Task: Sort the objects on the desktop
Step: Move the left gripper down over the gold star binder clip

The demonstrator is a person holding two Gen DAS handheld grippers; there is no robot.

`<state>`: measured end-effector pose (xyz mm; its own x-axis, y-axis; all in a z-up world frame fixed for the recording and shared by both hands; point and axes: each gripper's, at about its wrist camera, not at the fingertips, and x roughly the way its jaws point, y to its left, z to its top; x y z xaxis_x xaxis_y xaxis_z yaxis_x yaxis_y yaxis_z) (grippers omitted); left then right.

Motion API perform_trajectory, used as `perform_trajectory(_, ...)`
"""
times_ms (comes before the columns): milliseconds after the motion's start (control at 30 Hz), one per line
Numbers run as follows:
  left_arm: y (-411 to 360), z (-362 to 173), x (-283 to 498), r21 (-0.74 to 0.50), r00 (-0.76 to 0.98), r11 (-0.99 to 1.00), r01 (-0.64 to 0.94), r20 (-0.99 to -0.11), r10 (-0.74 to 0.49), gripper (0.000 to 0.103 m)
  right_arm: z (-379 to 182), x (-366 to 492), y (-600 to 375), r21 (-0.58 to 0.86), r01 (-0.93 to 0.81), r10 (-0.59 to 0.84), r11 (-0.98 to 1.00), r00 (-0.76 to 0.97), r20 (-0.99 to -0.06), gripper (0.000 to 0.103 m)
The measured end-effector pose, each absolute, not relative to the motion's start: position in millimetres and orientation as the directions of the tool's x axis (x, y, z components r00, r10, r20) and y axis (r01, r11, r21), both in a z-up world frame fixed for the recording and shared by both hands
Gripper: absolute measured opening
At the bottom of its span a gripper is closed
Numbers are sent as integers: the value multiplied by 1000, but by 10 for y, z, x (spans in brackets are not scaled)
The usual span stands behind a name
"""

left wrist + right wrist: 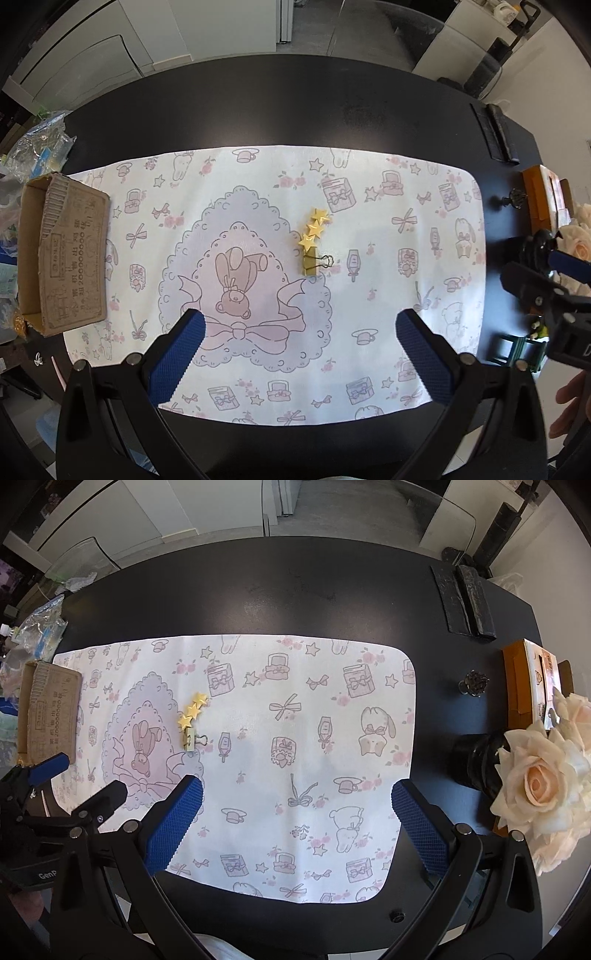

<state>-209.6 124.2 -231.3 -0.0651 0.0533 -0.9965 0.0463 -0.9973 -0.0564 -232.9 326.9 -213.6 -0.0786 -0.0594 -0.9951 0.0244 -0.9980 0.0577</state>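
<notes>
Two open tongs are hovering over a patterned mat (369, 177) with one gold clip (313, 254) lying at the picture's centre.

The left tongs (300, 354) and right tongs (297, 825) are both standing wide apart, holding nothing. The clip, topped with stars, is lying flat and thin, so pads may be sliding off it or snagging the mat. A cardboard box (62, 251) is sitting at the left edge; its inside is mostly hidden, possibly empty.
</notes>
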Motion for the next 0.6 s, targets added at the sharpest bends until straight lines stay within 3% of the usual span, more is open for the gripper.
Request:
perform_trajectory(333, 1403, -3080, -2258, -13, -39, -999, 33, -999, 11, 103, -2905, -2568, 3367, 63, 4, -63, -998, -33, -997, 103)
perform_trajectory(600, 1412, -3384, -2352, -2, -28, -999, 50, -1000, 1, 103, -3352, -2652, 3382, 93, 3, -93, -996, -5, -996, 103)
